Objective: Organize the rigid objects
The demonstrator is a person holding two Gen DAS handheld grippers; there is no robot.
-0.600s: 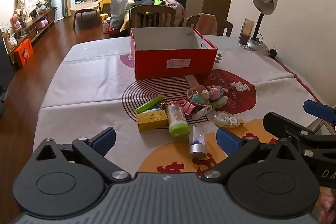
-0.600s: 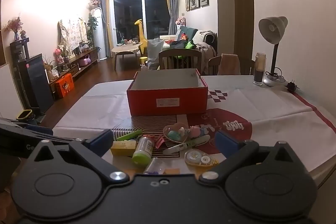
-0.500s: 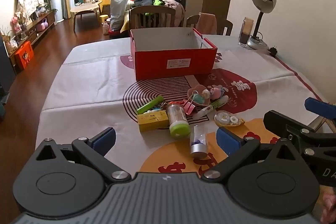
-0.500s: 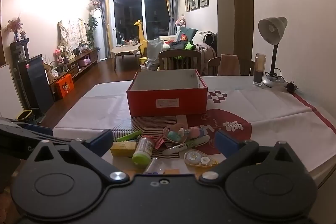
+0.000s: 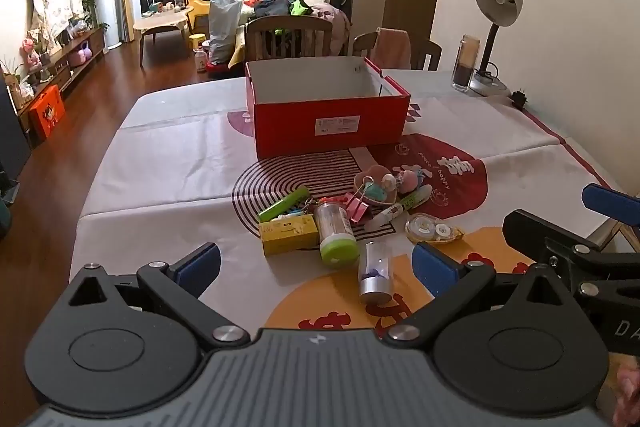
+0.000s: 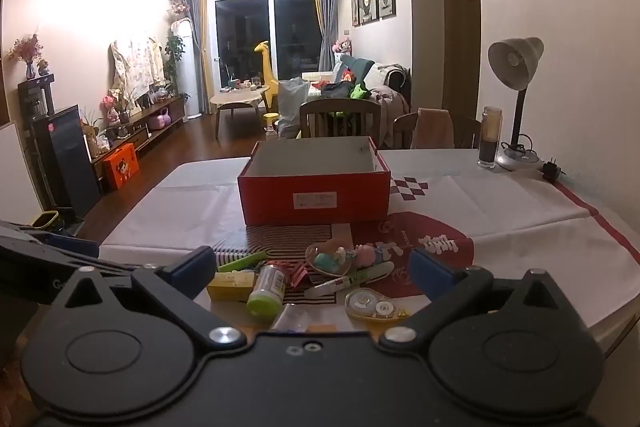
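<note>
The left wrist view looks steeply down across the table (image 5: 168,163) from its near edge, at the clutter near the lens and the red box (image 5: 332,123) behind it. The right wrist view sits lower, facing more level into the room. Both share the box (image 6: 314,187), the clutter and the desk lamp (image 6: 516,67).

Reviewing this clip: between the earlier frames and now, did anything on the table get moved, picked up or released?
Nothing visibly changed. Both the left gripper and the right gripper hang open and empty short of the pile, with the green-capped bottle, yellow box, correction tape and red box lying where they were.
</note>
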